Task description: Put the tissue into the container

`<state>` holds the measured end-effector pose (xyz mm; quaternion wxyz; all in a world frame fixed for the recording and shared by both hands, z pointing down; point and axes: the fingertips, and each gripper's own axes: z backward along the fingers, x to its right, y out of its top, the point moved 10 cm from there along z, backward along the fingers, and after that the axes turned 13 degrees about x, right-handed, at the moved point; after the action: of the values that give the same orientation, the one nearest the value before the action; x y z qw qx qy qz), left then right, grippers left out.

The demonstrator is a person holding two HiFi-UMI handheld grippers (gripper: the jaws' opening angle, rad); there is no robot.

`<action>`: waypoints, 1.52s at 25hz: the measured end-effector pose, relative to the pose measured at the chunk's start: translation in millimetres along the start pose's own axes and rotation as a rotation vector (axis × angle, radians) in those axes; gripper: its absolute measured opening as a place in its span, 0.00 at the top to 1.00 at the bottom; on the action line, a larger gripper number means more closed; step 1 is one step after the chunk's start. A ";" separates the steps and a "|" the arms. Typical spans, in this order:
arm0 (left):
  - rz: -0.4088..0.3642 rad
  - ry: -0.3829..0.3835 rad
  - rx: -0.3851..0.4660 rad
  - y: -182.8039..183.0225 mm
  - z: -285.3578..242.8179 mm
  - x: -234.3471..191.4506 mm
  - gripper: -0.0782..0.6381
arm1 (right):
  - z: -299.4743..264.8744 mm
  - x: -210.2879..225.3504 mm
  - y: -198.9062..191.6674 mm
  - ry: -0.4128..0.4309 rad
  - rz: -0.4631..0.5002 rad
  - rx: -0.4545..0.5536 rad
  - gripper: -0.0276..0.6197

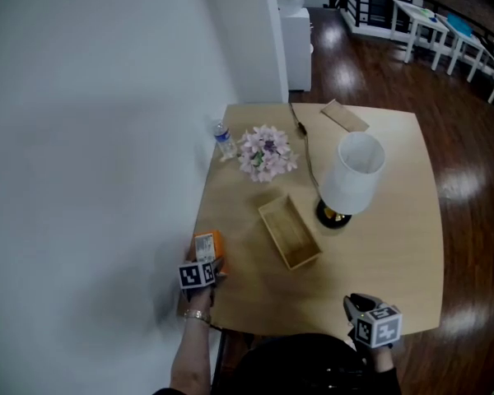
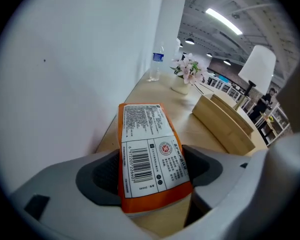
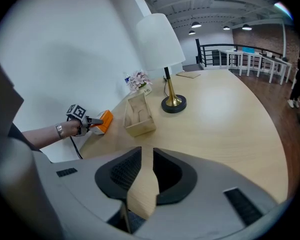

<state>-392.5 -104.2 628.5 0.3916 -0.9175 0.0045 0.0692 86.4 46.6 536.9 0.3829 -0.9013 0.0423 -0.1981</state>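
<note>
An orange tissue pack (image 1: 207,243) with a white barcode label lies along the table's left edge, next to the wall. My left gripper (image 1: 212,260) is shut on its near end; in the left gripper view the pack (image 2: 150,154) fills the space between both dark pads. The open wooden container (image 1: 289,231) stands empty mid-table, to the pack's right (image 2: 225,124). My right gripper (image 1: 358,304) hovers at the table's near edge, jaws almost together with only a thin slit and nothing between them (image 3: 142,171). From there I see the container (image 3: 138,115) and the pack (image 3: 104,120).
A white-shaded lamp (image 1: 351,179) on a brass base stands just right of the container. A pot of pink flowers (image 1: 267,152) and a water bottle (image 1: 224,141) sit further back, and a brown envelope (image 1: 344,115) lies at the far edge. A white wall (image 1: 90,138) borders the left.
</note>
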 end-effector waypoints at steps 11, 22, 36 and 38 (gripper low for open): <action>0.170 -0.115 0.205 51.0 57.5 142.4 0.35 | 1.9 19.2 4.7 0.074 0.014 -0.004 0.84; 0.211 0.005 0.184 60.6 0.5 253.5 0.35 | 32.2 90.4 -3.5 0.072 0.014 -0.025 0.84; 0.141 -0.034 0.299 61.8 -2.1 282.6 0.21 | 46.7 125.0 -2.5 0.099 0.022 -0.012 0.84; 0.100 -0.108 0.322 62.2 18.2 288.2 0.21 | 46.3 124.4 -2.4 0.098 0.020 -0.001 0.84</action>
<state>-113.2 -121.0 533.8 0.5291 -0.8366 0.0399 0.1361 218.4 51.1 550.0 0.3820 -0.8902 0.0700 -0.2381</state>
